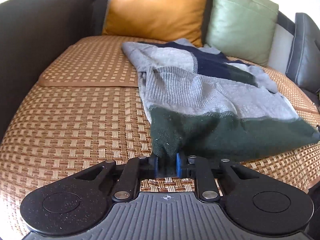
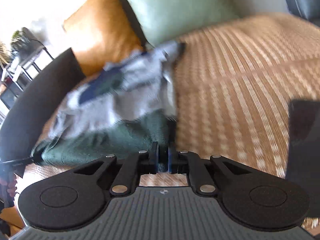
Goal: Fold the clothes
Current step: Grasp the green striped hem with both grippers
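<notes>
Knitwear fills the middle of both views: a sweater [image 1: 200,92] in grey, navy and dark green lies on a woven rattan seat mat [image 1: 80,104] that covers a sofa. It rests toward the back edge of the mat, its far end close to an orange cushion [image 1: 156,10] and a pale green cushion [image 1: 240,20] propped against the backrest, while its dark green hem reaches toward the mat's front edge. The left gripper [image 1: 167,166] is pinched narrow on a bunched corner of that green hem. The right gripper [image 2: 163,163] is likewise closed to a thin gap, with green knit caught between its fingers at the hem's other end; this view is smeared by motion. The sweater is rumpled rather than neat: grey ribbed fabric lies doubled over itself, and navy panels sit in loose ridges behind it. No tidy folded stack shows anywhere. By appearance, folding is partway at most, with the hem held at both corners and the body yet to lie flat and square.
</notes>
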The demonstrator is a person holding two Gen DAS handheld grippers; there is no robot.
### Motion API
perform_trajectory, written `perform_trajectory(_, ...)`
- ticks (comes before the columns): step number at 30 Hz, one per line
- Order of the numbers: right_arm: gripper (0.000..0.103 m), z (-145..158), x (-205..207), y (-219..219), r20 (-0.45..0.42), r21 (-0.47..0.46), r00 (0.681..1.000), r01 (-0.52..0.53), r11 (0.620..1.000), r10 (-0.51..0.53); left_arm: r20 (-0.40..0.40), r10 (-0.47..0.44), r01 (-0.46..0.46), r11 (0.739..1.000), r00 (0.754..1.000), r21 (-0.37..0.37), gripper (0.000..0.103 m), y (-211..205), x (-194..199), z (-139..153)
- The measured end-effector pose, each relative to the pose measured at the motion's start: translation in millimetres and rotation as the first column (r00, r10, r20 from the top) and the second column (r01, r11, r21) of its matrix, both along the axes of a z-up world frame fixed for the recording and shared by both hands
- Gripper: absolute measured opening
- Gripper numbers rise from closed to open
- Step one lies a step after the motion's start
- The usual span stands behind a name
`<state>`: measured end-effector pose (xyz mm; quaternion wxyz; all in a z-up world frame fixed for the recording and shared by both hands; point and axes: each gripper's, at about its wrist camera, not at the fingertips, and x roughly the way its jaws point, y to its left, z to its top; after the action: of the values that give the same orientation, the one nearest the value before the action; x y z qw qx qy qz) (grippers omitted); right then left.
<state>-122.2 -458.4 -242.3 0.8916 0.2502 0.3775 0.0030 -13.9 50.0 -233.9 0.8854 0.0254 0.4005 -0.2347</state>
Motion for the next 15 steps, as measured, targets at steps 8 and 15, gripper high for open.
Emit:
perform_trajectory(8, 0.011, -3, -3, 3, 0.014, -0.018, 1.0, -0.002, 1.0, 0.002, 0.01, 0.011, -0.011, 1.0, 1.0, -0.009, 0.041, 22, -11, 9)
perform_trajectory(15, 0.018, -2, 0, 8, 0.004, -0.043, 1.0, -0.012, 0.999, 0.012, 0.017, 0.073, -0.072, 0.997, 0.997, -0.039, 0.064, 40, -18, 17)
